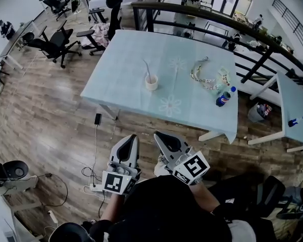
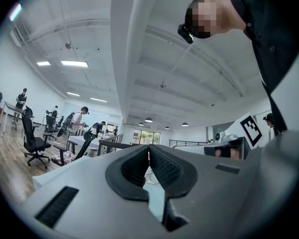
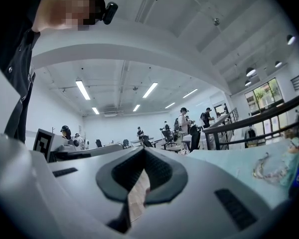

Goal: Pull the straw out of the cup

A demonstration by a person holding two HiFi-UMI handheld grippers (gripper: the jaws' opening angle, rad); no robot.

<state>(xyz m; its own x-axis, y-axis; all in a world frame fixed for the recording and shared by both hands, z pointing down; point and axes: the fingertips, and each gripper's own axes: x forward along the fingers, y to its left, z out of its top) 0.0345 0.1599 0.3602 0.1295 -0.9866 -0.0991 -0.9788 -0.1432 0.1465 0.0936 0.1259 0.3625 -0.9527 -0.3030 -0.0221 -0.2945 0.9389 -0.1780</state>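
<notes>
Nearest, low in the head view: left gripper and right gripper, side by side above the wooden floor, marker cubes toward the body. Left gripper view: jaw tips pressed together, nothing pinched between them. Right gripper view: likewise tips meeting, empty. Both aimed toward the pale blue table, short of its near edge.

Near the middle of the table: white cup, upright, with the straw in it, leaning left above the rim. Well apart from both grippers, touched by neither.

Right of the cup, apart from it: a tangle of white beaded cord. Nearer the table's right edge: a blue container.

On the floor by the table's near left corner: a dark phone on a cable. Beyond the table's left side: black office chairs. Behind the table: a dark railing.
</notes>
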